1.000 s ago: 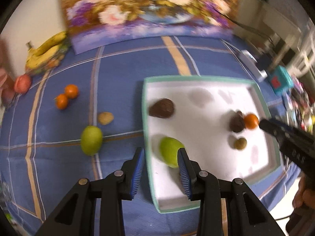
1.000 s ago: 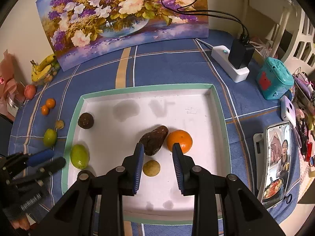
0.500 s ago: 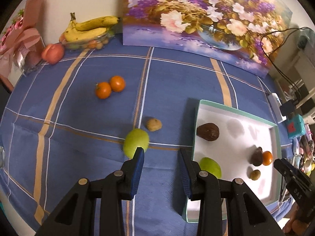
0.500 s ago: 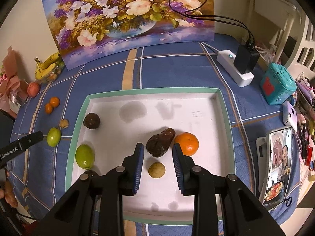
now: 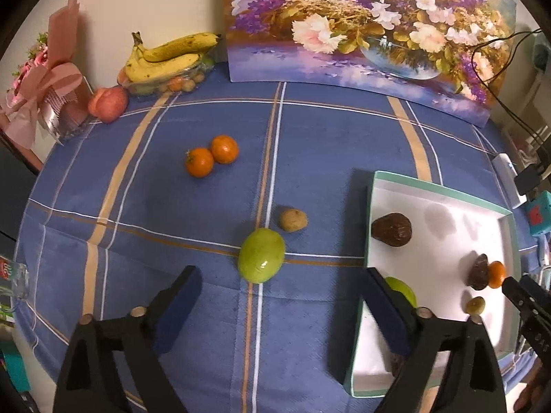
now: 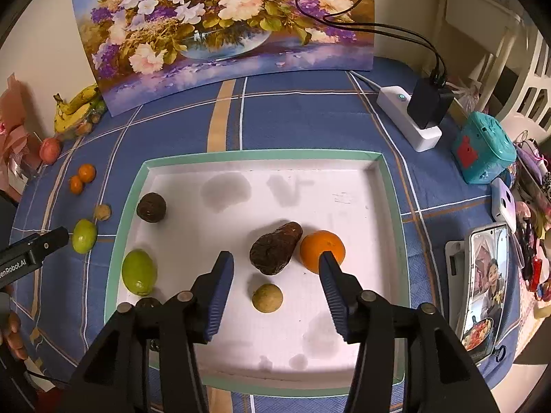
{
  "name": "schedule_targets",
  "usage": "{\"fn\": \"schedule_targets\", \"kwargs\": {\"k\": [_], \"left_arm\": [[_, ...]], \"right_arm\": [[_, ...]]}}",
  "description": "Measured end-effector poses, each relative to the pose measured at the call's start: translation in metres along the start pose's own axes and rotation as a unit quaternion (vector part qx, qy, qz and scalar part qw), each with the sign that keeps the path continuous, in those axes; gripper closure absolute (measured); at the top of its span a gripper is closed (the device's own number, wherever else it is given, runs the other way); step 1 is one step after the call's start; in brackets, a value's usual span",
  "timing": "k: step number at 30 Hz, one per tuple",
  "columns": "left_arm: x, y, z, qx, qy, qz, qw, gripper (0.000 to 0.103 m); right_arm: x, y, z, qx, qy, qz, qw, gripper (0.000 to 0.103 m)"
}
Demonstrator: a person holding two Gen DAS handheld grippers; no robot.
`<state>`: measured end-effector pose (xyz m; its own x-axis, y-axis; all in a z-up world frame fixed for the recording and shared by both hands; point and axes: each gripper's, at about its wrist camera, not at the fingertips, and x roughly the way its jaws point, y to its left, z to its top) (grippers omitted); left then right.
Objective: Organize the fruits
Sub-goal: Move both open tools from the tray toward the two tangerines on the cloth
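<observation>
My left gripper (image 5: 280,277) hovers over the blue cloth, its jaws opening wide and empty. A green fruit (image 5: 261,254) lies just ahead of the tips, with a small brown fruit (image 5: 292,220) behind it and two oranges (image 5: 210,155) farther back. The white tray (image 6: 113,251) holds a second green fruit (image 6: 138,272), a dark round fruit (image 6: 151,207), a dark pear-shaped fruit (image 6: 275,247), an orange (image 6: 322,246) and a small yellowish fruit (image 6: 267,297). My right gripper (image 6: 275,261) hangs over the tray, jaws opening, touching nothing; the pear-shaped fruit lies below the gap.
Bananas (image 5: 168,56) and a peach (image 5: 107,103) sit at the back left beside a pink gift bundle (image 5: 51,86). A flower painting (image 6: 224,20) leans on the wall. A power strip (image 6: 409,122), teal box (image 6: 482,148) and phone (image 6: 484,285) crowd the table's right side.
My left gripper swung left from the tray to the cloth, leaving a green fruit in the tray, then opened wide. The right gripper stayed over the tray and opened its jaws.
</observation>
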<state>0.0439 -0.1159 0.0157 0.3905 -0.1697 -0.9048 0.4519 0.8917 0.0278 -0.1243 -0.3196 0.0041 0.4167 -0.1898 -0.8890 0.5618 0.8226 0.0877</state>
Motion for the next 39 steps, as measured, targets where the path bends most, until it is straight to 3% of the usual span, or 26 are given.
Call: {"fn": "schedule_targets", "kwargs": {"k": [3,5,15,19,27,35,39], "left_arm": [[-0.001,0.001,0.001,0.001,-0.006,0.007,1.0000,0.002],[-0.001,0.002,0.001,0.001,-0.008,0.012,0.9999,0.000],[0.000,0.004,0.001,0.003,-0.016,0.027,0.9995,0.000],[0.001,0.005,0.002,0.001,-0.017,0.033,0.9993,0.000],[-0.001,0.010,0.009,-0.014,-0.037,0.030,0.9988,0.000],[-0.004,0.022,0.019,-0.051,-0.063,-0.016,0.9966,0.000],[-0.003,0.029,0.024,-0.062,-0.076,-0.023,0.9949,0.000]], "right_arm": [[0.001,0.000,0.000,-0.002,0.000,-0.004,1.000,0.047],[0.002,0.001,0.000,-0.003,0.001,-0.007,1.000,0.028],[0.006,0.008,0.000,-0.015,0.003,-0.009,1.000,0.023],[0.007,0.011,-0.001,-0.026,-0.004,-0.017,1.000,0.006],[0.003,0.022,0.004,-0.036,-0.039,-0.006,0.999,0.006],[0.002,0.041,0.018,-0.030,-0.052,0.013,0.998,0.005],[0.005,0.053,0.026,-0.029,-0.051,0.027,0.998,0.005]]}}
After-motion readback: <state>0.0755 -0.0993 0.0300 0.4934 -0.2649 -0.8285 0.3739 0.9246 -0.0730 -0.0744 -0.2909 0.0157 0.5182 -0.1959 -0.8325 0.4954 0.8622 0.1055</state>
